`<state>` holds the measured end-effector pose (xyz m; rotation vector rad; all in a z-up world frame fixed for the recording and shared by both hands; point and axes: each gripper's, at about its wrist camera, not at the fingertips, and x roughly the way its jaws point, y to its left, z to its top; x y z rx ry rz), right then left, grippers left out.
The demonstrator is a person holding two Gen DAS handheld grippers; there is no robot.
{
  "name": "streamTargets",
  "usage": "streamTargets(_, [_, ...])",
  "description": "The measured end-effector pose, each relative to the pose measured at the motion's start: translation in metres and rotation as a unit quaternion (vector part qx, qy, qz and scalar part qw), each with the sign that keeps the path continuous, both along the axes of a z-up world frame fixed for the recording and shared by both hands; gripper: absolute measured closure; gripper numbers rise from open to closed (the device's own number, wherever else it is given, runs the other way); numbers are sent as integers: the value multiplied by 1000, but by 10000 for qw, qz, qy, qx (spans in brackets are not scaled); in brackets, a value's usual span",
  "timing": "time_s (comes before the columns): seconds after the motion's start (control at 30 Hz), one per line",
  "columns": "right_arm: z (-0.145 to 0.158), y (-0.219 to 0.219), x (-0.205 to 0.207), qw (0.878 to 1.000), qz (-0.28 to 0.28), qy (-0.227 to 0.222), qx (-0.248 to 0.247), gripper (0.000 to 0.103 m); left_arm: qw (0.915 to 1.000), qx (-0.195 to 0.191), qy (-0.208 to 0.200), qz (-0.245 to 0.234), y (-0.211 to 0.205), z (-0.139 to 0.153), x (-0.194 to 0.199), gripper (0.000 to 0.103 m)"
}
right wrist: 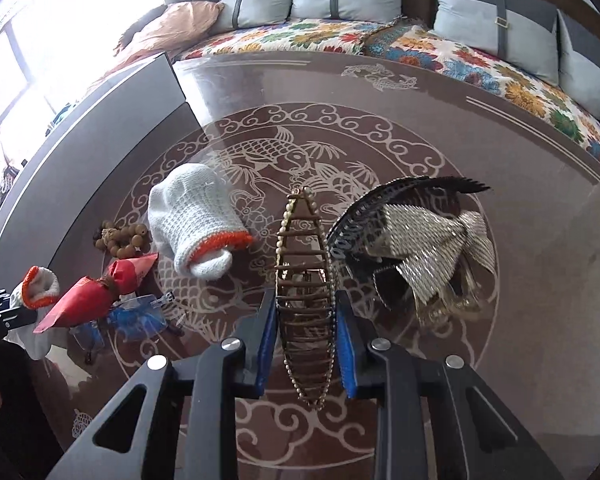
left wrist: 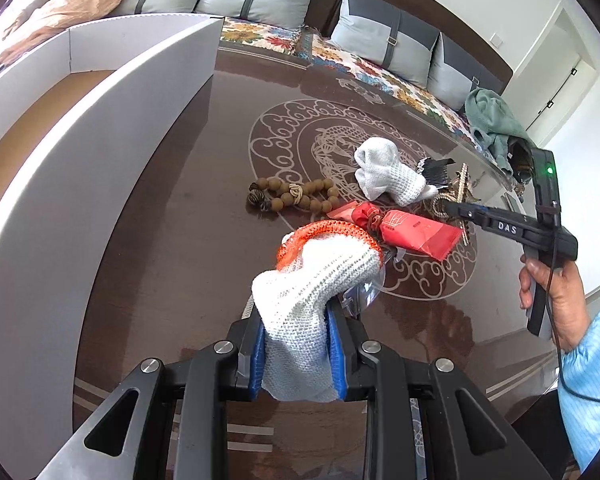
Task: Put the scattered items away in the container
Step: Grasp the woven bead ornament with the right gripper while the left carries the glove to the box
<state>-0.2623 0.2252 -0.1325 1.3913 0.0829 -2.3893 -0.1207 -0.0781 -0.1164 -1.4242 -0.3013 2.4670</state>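
Gloves go first: left claw pinches a knitted glove above the desk, beside the white container; right claw clamps a beaded hair clip, readying both for dropping in.

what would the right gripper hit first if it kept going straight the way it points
The right gripper is already shut on the beaded clip, so that leads. Straight ahead lies bare table; the white glove sits left of the line, the sequin bow right. Depth is unclear, but the table probably comes first.
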Motion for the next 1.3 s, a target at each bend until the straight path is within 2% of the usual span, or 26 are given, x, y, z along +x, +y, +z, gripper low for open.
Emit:
streamTargets(0.3, [31,-9,89,9986,-95,189,-479,76,9989,-326,307,-104,14,14,14,77])
streamTargets(0.4, [42,-20,123,9968,-186,171,-752,76,9996,-91,270,79,17,21,31,77])
streamTargets(0.5, [51,-33,148,9939,-211,91,-1074,76,9995,-152,237,122,25,25,50,77])
streamTargets(0.67, [61,-60,173,9931,-87,-51,-1170,76,9998,-115,164,94,21,34,70,77])
streamTargets(0.87, [82,-98,181,9924,265,-8,-1203,76,9990,-104,327,299,-8,61,79,77])
streamTargets(1.03, [107,-142,175,9902,649,84,-1233,76,9969,-92,459,629,-50,84,77,77])
streamTargets(1.13, [122,-174,163,9879,881,145,-1270,76,9944,-206,546,879,-85,100,70,77])
streamTargets(1.3, [156,-253,118,9819,1492,364,-1109,76,9855,-518,672,1470,-162,126,37,77])
